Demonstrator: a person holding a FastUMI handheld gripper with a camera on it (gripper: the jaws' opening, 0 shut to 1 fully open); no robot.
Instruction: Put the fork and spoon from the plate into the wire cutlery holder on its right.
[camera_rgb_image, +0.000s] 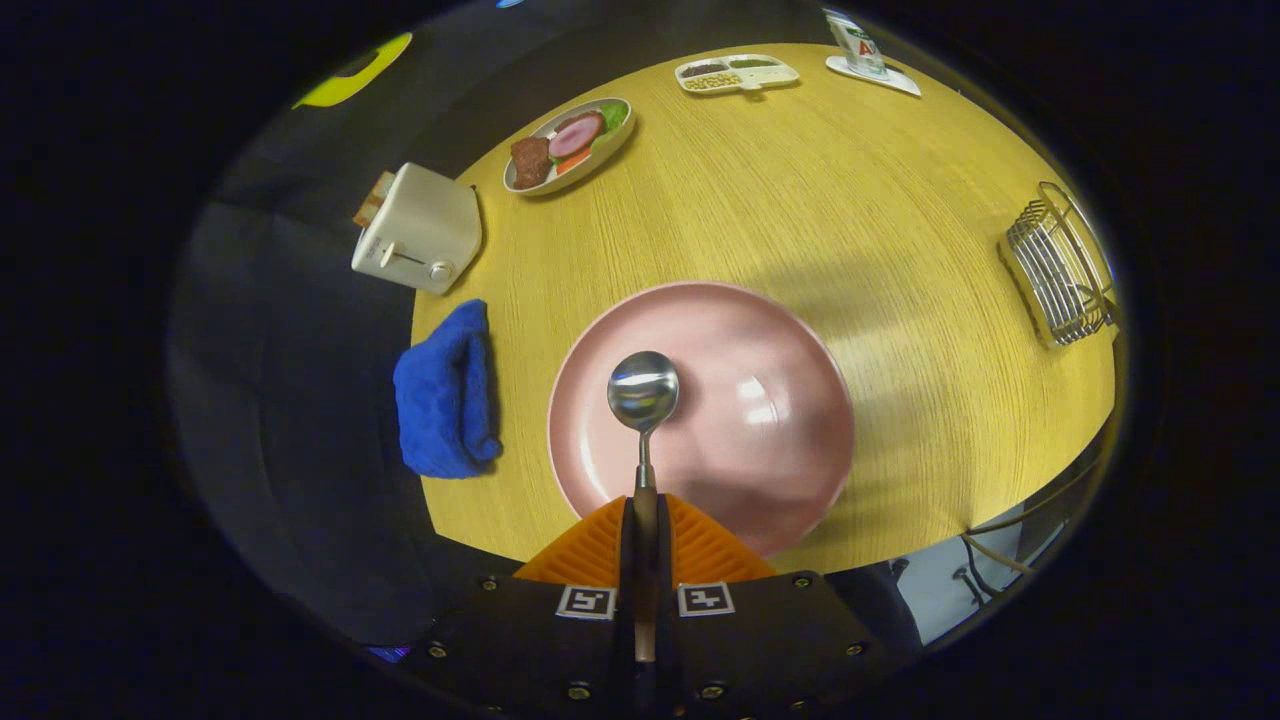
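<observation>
Hand-held gripper (646, 525) clenched on the spoon (643, 392) handle — bowl points straight ahead, raised over the pink plate (790, 400). Wire cutlery holder (1060, 265) sits well off to the right on the desk (800, 180) — carry goes rightward. Fork unseen.

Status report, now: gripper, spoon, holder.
Hand-held gripper shut on spoon handle, bowl out ahead above pink plate. Wire cutlery holder off to the right on the table. Nothing between plate and holder.
</observation>
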